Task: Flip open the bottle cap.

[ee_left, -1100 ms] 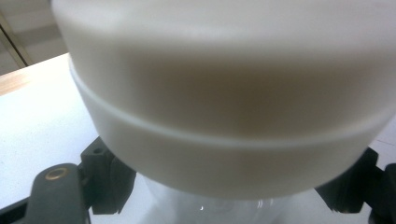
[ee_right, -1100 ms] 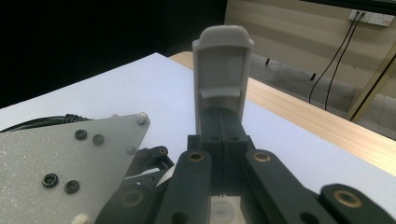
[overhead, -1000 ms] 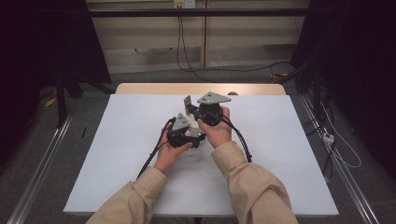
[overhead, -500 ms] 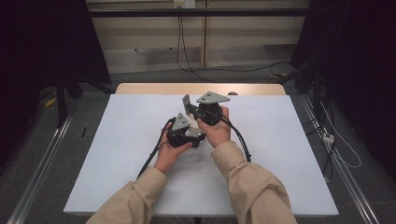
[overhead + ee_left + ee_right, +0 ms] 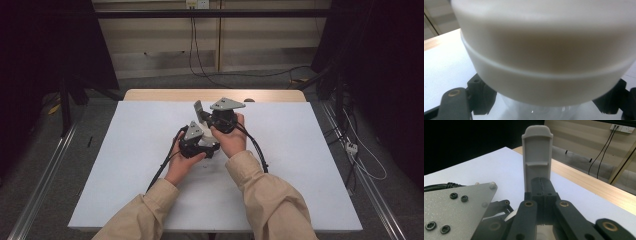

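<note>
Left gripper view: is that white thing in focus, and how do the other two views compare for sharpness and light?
Left gripper view: the white container is too close, soft and blurred. Right gripper view: the grey clip between the shut jaws is fairly sharp. High view: the white table is evenly lit, its surroundings dark.

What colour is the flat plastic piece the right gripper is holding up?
Light grey. The plastic piece shows best in the right gripper view, pinched in the right gripper.
</note>
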Available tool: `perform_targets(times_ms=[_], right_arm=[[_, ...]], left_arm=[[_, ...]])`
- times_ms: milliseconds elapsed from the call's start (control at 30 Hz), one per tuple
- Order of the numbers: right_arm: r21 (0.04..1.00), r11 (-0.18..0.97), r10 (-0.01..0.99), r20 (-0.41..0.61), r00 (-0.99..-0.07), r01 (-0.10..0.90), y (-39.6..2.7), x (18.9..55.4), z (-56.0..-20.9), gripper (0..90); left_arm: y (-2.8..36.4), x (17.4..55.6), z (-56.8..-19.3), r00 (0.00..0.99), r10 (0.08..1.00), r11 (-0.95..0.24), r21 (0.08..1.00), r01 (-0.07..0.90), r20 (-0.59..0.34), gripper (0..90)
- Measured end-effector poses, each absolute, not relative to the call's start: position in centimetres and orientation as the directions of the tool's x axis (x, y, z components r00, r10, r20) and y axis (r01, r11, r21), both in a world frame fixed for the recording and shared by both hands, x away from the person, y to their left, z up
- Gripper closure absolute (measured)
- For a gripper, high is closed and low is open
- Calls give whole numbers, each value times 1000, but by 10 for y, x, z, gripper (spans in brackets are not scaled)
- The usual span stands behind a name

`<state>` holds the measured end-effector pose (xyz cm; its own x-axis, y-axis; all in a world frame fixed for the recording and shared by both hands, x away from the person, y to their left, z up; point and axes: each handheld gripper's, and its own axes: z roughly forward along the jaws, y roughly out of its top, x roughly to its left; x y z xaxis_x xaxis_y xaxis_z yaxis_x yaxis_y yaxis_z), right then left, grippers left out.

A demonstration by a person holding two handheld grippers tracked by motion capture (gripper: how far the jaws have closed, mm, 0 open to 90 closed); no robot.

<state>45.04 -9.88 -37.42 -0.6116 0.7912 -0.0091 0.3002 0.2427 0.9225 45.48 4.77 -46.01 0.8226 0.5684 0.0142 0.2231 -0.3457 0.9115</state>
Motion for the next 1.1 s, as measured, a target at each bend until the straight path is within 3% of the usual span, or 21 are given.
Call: perform_targets(times_ms=[1100], right_arm=[[924,242,793,-13,-609,296,-98,452,-374,900]], left_arm=[[48,455,-460,822,570,-349,911,220,19,188]])
